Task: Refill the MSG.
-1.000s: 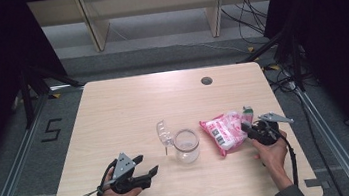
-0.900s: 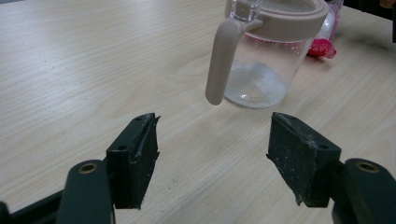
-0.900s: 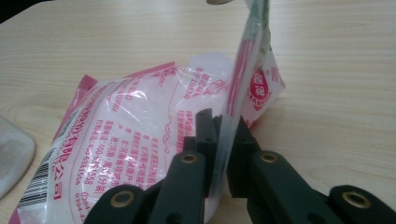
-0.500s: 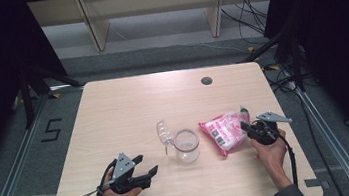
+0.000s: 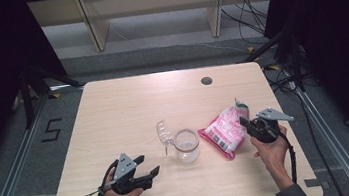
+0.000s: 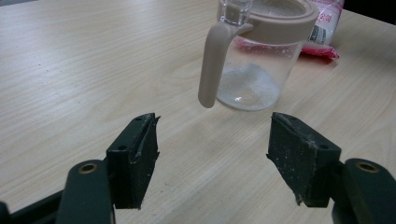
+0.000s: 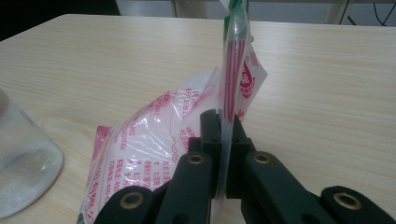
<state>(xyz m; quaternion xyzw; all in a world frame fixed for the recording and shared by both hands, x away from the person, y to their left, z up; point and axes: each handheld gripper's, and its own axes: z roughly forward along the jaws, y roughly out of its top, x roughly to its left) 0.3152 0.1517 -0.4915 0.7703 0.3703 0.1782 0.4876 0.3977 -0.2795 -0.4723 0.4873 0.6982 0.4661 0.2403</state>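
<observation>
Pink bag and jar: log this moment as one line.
right gripper: shut on pink bag, top edge pinched | left gripper: open, empty, facing jar | jar: upright on table, lid flipped open

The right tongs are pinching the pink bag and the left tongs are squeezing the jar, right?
Not quite. The left tongs are open and apart from the jar, as the left gripper view shows. The right tongs do pinch the pink bag.

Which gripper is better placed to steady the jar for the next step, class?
Left. The left gripper sits open on the table facing the jar, whose handle lies just beyond its jaws. The right gripper is occupied, shut on the pink bag.
</observation>
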